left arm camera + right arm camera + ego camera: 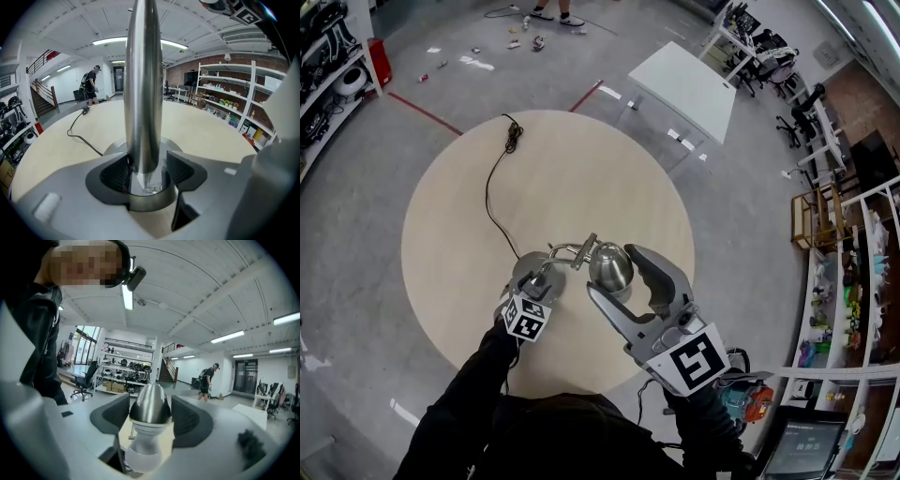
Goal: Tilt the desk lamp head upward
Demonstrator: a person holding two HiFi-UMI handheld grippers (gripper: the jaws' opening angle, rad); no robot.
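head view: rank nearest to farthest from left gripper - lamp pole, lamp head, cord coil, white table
1. Shiny metal lamp pole, between the left gripper's tongs.
2. Chrome bell-shaped lamp head, just right.
3. Black coiled power cord, pale round table's far edge.
4. White rectangular table, beyond, upper right.

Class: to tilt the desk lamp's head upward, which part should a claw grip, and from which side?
Grip the lamp head across its widest band, just behind the bulb, approaching from the bulb end. It tapers toward its arm joint, so a grip farther back would probably slip, and the wide end gives most leverage. The right claw grips it there.
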